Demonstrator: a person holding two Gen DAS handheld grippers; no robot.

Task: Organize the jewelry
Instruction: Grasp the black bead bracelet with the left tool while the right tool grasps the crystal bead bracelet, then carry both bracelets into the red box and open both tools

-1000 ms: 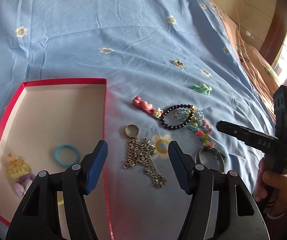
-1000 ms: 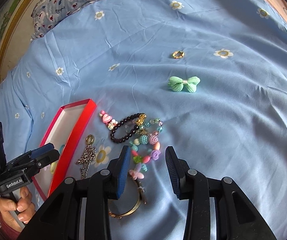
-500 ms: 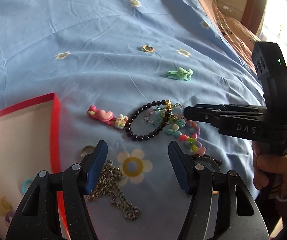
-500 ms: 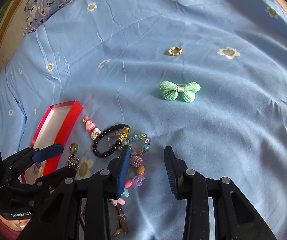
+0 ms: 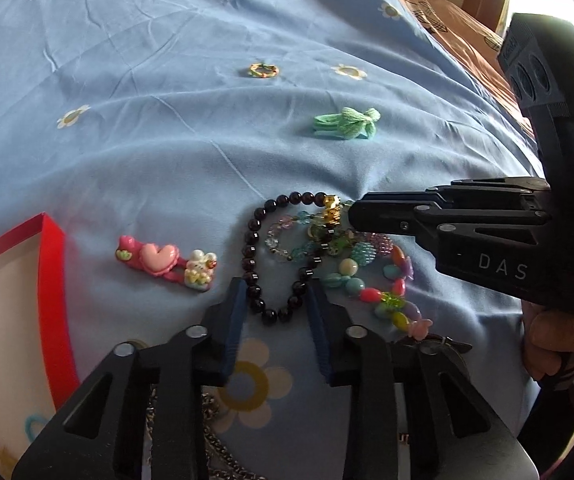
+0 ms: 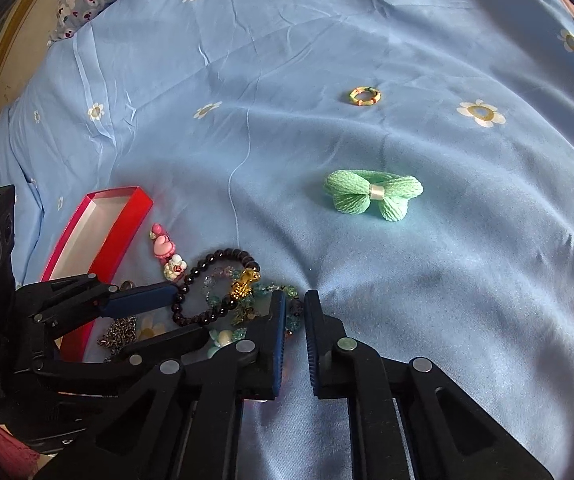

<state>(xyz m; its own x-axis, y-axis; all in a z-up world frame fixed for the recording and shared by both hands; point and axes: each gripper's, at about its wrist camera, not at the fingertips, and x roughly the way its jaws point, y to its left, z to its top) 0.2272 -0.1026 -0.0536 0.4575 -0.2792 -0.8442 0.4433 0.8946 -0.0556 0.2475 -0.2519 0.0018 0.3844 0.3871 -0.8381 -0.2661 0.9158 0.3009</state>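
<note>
Both my claws are closing in on the tangle of bracelets.

My left claw (image 5: 275, 292) has just been narrowing around the near loop of the dark bead bracelet (image 5: 261, 240); I cannot tell whether its pads are pinching it yet. My right claw (image 6: 295, 304) has been squeezing nearly together at the far edge of the glassy pastel bracelet (image 5: 367, 280); what it is catching is hidden. I am probably separating the strands for the glossy red box (image 6: 127, 216). The knitted green bow (image 6: 373, 194) is lying apart on the wrinkled blue sheet (image 6: 447, 280).
</note>
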